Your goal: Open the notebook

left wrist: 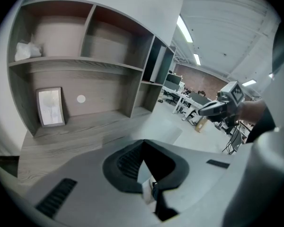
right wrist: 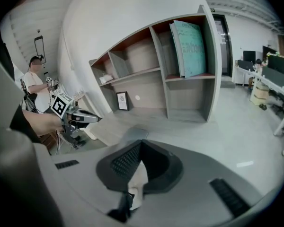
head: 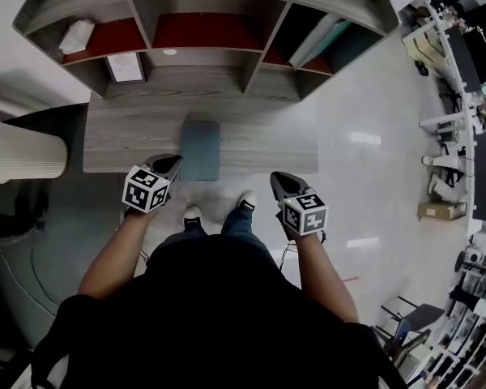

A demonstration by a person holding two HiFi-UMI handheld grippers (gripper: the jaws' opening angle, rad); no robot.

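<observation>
Notebook [head: 201, 149] — closed, lying flat on the grey desk [head: 267, 140] at its front edge. Left gripper [head: 172, 164] — jaws together, nothing between them, just beside the notebook's near left corner. Right gripper [head: 280, 179]: jaws together, empty, short of the desk's front edge.

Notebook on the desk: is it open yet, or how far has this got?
Nothing looks done: the notebook lies flat and closed on the desk. In hand: the left gripper and right gripper hover near the desk's front edge, one either side of the notebook, jaws together and empty. Left to do: reach the notebook and fold it open.
</observation>
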